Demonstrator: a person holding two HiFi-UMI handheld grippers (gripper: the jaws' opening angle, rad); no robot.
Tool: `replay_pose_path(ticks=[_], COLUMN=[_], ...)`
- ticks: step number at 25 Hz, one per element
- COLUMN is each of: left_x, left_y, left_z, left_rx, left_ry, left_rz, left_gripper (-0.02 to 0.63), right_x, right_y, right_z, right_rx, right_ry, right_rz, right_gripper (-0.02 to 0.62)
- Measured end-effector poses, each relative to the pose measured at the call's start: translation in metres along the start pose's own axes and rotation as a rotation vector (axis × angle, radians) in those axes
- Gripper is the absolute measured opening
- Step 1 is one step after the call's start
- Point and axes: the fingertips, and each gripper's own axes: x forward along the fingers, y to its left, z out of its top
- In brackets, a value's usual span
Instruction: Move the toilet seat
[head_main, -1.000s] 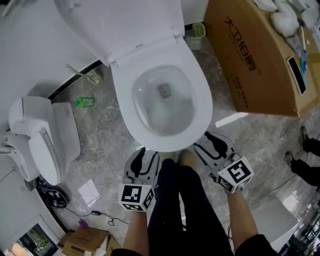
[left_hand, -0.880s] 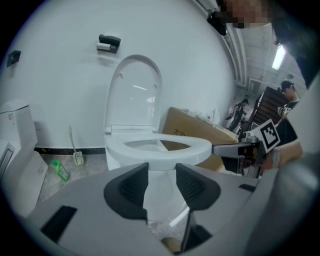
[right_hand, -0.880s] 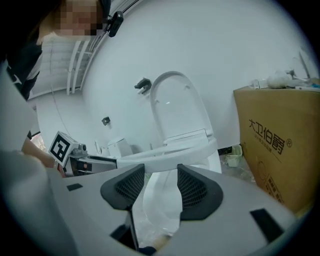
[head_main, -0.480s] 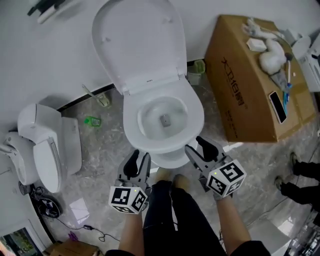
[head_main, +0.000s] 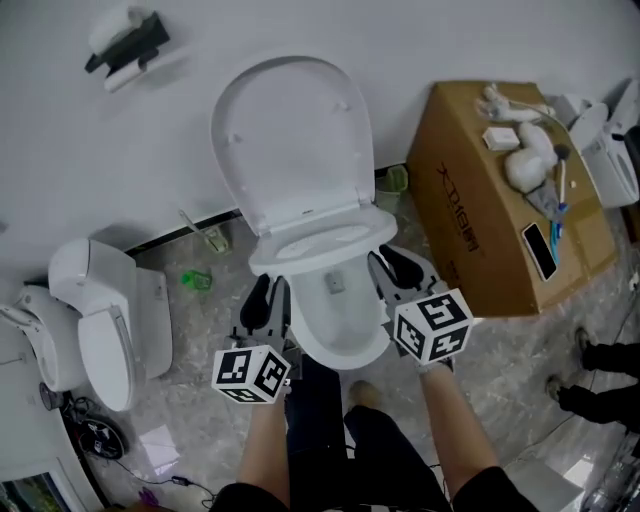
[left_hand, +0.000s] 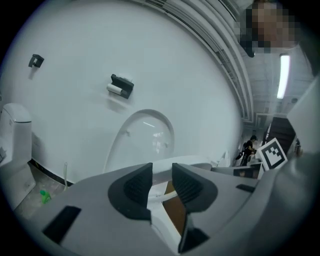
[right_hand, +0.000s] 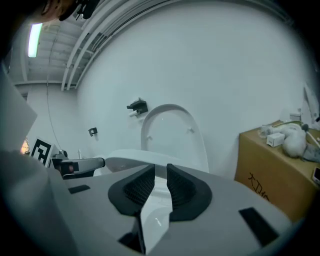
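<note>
The white toilet's lid (head_main: 290, 140) stands upright against the wall. The toilet seat (head_main: 318, 243) is tilted up off the bowl (head_main: 340, 335), its front edge raised. My left gripper (head_main: 268, 298) is at the seat's left side and my right gripper (head_main: 386, 268) at its right side. Both pairs of jaws are closing with the seat's rim between the pads. In the left gripper view the seat (left_hand: 200, 162) runs through the left gripper (left_hand: 161, 172). In the right gripper view the seat (right_hand: 125, 157) sits in the right gripper (right_hand: 161, 175).
A cardboard box (head_main: 480, 210) with small items on top stands right of the toilet. A second toilet (head_main: 100, 310) lies at the left, with a green bottle (head_main: 197, 279) on the marble floor. A holder (head_main: 125, 40) hangs on the wall. Another person's feet (head_main: 600, 365) show at the right.
Both grippers moved forward from in front of the bowl to the seat's two sides and closed on it. The seat has come up off the bowl.
</note>
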Motion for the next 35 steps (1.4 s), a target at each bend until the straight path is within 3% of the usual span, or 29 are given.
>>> replay_pose_path(ticks=[3, 10, 15, 35], left_x=[0.019, 0.059, 0.082, 0.171], left_y=[0.009, 0.029, 0.039, 0.089], left_z=[0.022, 0.059, 0.073, 0.122], left_rx=[0.021, 0.088, 0.113, 0.149], left_ry=[-0.017, 0.017, 0.028, 0.049], left_rz=[0.000, -0.045, -0.099, -0.157], left_gripper=[0.114, 0.063, 0.044, 0.015], right_x=[0.019, 0.061, 0.106, 0.201], right_y=[-0.006, -0.019, -0.009, -0.023], right_z=[0.024, 0.062, 0.070, 0.149], right_rx=[-0.027, 0.020, -0.107, -0.029], right_ry=[-0.013, -0.067, -0.004, -0.108], right_rz=[-0.014, -0.106, -0.144, -0.190], right_gripper=[0.075, 0.052, 0.026, 0.011])
